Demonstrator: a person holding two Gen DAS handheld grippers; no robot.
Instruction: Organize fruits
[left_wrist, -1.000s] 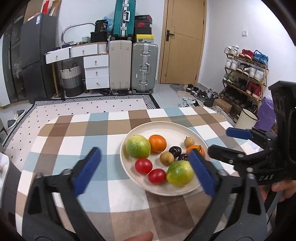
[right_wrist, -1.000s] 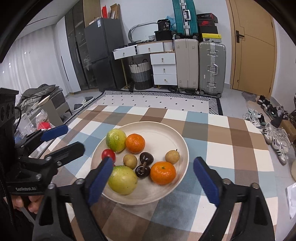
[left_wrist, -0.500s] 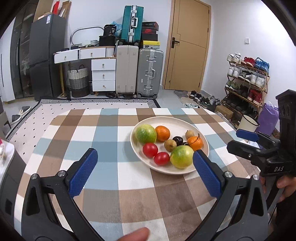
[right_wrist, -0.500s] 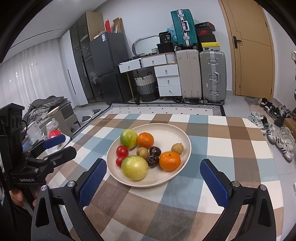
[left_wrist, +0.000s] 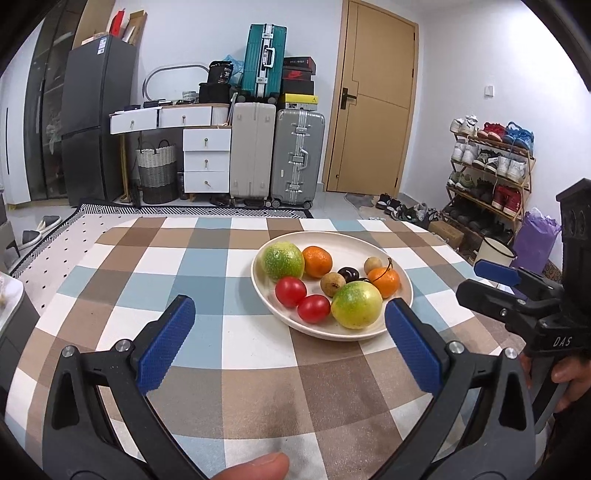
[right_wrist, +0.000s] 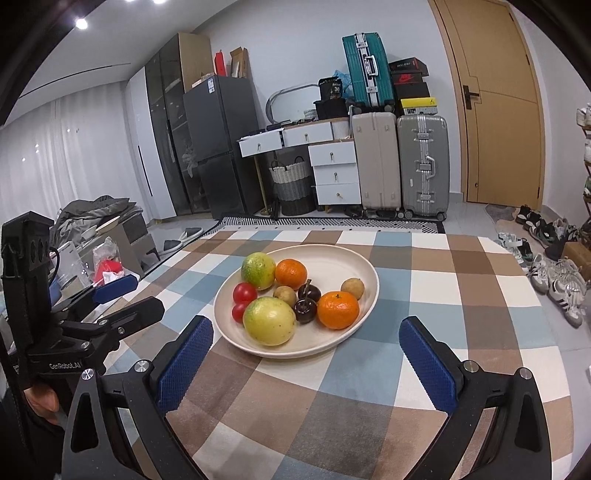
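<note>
A checked cloth (left_wrist: 207, 266) in brown, blue and white covers the table, with suitcases (left_wrist: 277, 147), a white chest of drawers (left_wrist: 205, 158) and a wooden door (left_wrist: 376, 96) along the far wall.

In the left wrist view, the left gripper (left_wrist: 290, 334) hangs above the cloth with its jaws spread wide and nothing between them. Ahead of its left finger (left_wrist: 166, 343) there is only bare cloth. A fingertip (left_wrist: 255, 469) shows at the bottom edge, between the fingers. The cream plate (left_wrist: 369, 247) sits ahead, nearer the right finger (left_wrist: 413, 347), whose tip lies just beside the plate's near rim. On the plate are two green-yellow fruits (left_wrist: 356, 304), two tomatoes (left_wrist: 290, 291), two oranges (left_wrist: 317, 261), two small brown fruits (left_wrist: 332, 283) and a dark fruit (left_wrist: 348, 274).

Further right in the same view stands the right gripper (left_wrist: 491, 284), held by a hand (left_wrist: 569, 373), its blue-padded fingers parted and empty, apart from the plate.

In the right wrist view, the right gripper (right_wrist: 306, 358) is likewise wide open and empty, and the plate (right_wrist: 354, 258) lies ahead between its fingers, nearer the left one. The left gripper (right_wrist: 125, 295) appears beyond that left finger, off the plate's side.
</note>
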